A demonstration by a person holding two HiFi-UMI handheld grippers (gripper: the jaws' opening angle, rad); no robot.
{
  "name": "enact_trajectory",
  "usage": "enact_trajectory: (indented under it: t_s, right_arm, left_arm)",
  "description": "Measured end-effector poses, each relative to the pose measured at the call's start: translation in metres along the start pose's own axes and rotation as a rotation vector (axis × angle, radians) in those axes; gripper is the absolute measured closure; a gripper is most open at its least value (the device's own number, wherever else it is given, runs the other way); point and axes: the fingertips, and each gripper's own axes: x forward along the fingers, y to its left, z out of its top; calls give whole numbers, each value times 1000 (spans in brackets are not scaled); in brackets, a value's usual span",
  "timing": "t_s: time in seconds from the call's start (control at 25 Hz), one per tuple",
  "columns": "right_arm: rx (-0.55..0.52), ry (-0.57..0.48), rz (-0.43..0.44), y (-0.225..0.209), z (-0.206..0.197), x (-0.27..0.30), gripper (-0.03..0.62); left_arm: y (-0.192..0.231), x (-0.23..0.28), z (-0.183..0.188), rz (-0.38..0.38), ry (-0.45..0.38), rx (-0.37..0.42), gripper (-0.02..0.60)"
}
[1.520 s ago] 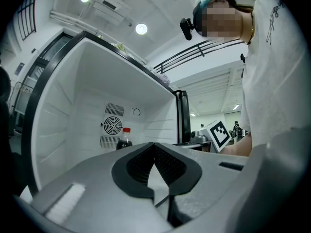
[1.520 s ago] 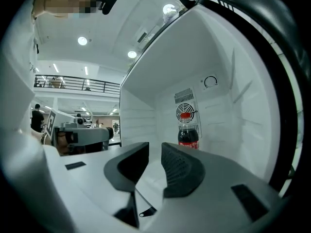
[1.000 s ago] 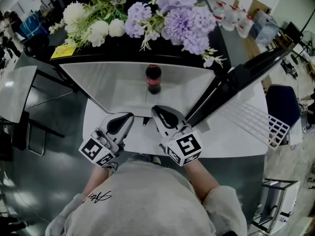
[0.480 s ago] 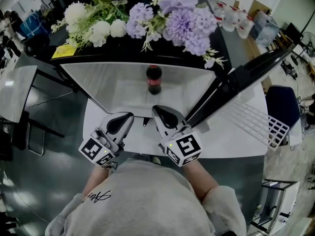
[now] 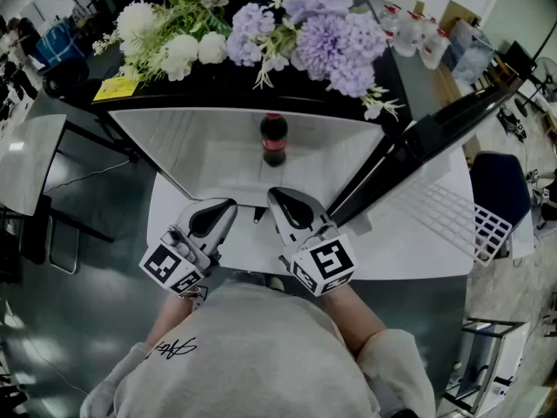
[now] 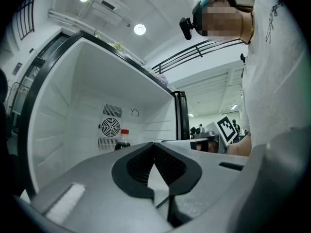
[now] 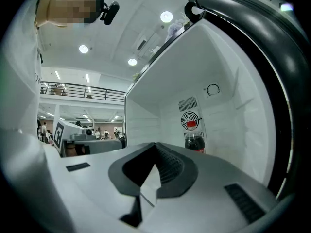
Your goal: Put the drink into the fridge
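Drink (image 5: pixel 272 139) upright in fridge (image 5: pixel 178 151); L claw (image 5: pixel 229 205), R claw (image 5: pixel 273 195) closed.

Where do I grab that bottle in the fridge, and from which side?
Grip the bottle around its mid-body, below the cap, coming in level through the open front of the fridge. It stands upright deep inside with nothing beside it, so its round sides are free.

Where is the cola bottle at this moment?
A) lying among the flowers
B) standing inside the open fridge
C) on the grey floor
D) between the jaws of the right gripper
B: the cola bottle stands upright on the white bottom of the open fridge.
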Motion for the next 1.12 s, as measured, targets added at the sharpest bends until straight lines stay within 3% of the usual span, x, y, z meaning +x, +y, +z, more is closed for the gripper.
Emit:
enact_trajectory:
  t_s: [1.12]
  right_arm:
    - [-28,21,-1,4,-3,2,585]
  left_arm:
    - [0,-2,1,-1,2,1,578]
